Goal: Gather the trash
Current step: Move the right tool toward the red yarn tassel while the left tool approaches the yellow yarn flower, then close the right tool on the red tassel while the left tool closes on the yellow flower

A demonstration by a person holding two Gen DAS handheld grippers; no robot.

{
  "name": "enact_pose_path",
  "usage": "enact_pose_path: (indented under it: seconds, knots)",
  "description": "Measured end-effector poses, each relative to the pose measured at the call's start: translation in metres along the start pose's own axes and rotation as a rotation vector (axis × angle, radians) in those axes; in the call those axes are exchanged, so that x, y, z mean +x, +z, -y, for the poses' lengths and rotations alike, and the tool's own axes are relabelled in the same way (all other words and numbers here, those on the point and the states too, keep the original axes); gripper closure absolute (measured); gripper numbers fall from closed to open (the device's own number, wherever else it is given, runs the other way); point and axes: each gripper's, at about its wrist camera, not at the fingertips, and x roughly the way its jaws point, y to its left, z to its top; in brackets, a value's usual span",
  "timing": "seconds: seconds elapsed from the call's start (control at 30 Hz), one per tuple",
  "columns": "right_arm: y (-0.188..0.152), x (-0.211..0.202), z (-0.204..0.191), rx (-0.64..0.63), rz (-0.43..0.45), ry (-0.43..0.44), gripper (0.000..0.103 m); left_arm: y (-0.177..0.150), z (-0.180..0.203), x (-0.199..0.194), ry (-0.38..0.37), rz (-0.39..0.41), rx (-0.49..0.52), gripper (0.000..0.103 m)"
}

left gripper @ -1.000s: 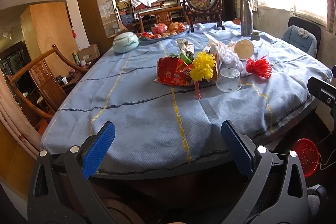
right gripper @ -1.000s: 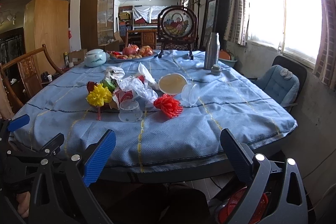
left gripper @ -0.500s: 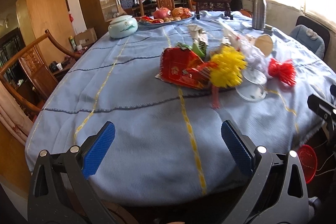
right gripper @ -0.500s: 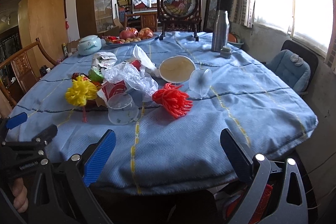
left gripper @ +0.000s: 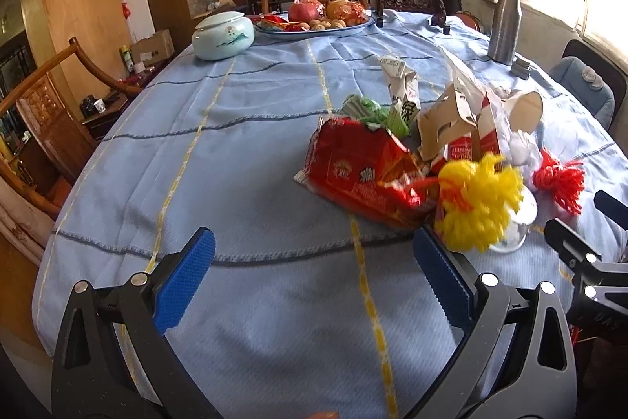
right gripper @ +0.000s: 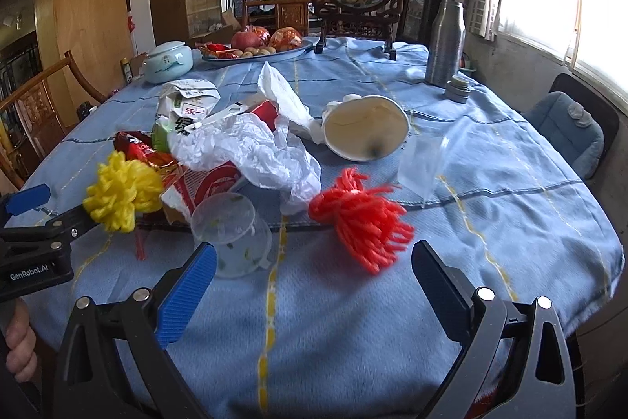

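Both grippers, left (left gripper: pixel 314 277) and right (right gripper: pixel 314 281), spread ribbed blue fingers wide; fluffy yarn pompoms (right gripper: pixel 363 218) beside crinkled wrappers (left gripper: pixel 357 167).

left tool (left gripper: pixel 314 277) | nearer yellow pompom (left gripper: pixel 481 201) | right tool (right gripper: pixel 314 277) | nearer red pompom (right gripper: pixel 363 214)

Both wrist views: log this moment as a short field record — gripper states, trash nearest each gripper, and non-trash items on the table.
left gripper: open, empty, above the tablecloth
right gripper: open, empty
nearest left: yellow pom-pom, red snack bag
nearest right: clear plastic cup on its side, red pom-pom
other trash: white plastic bag, paper bowl tipped over
non-trash: steel flask, ceramic jar, fruit plate
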Motion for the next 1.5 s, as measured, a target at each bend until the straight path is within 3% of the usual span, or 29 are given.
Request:
enact_pose_path:
  seconds: [0.27,0.43,0.6,0.67,1.0,1.2,1.5]
  knots:
    - [0.01,0.019,0.001,0.024,-0.023,0.037,0.006,0.01,0.002,0.015,0.002,-0.027,0.012,0.006]
    - [0.012,0.022,0.008,0.055,-0.015,0.114,0.006,0.013,-0.001,0.017,-0.002,-0.037,0.019,0.006]
    - [0.008,0.025,0.024,0.09,-0.015,0.157,0.026,0.01,0.0,0.009,-0.03,-0.018,0.047,0.006]
    - [0.005,0.028,0.032,0.104,-0.023,0.151,0.035,0.009,0.002,0.008,-0.057,-0.014,0.055,0.006]
    - [-0.001,0.02,0.053,0.135,0.002,0.178,0.034,0.007,0.035,-0.005,-0.205,0.052,0.131,0.006]
    - [-0.002,0.022,0.067,0.185,-0.001,0.204,0.034,0.003,0.053,-0.009,-0.342,0.043,0.175,0.006]
    - [-0.001,0.025,0.071,0.201,0.006,0.234,0.034,0.016,0.054,0.012,-0.456,-0.03,0.054,0.006]
